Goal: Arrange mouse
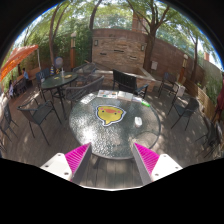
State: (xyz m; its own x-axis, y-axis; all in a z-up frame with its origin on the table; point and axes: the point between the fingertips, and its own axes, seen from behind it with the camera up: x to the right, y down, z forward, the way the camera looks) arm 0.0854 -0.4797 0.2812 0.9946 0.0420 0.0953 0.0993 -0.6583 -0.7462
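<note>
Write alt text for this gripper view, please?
A handheld gripper hovers with its fingers open above a round glass patio table that holds a yellow mouse pad. Metal chairs and trees surround it outdoors.

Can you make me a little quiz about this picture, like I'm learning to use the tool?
1. True or false: the tool is holding something.
2. What shape is the glass table ahead of the fingers: A round, B square?
3. What colour is the mat on that table?

Key: 1 false, the fingers stand open and empty. 2 A. 3 yellow; whether a mouse lies on it cannot be told.
</note>
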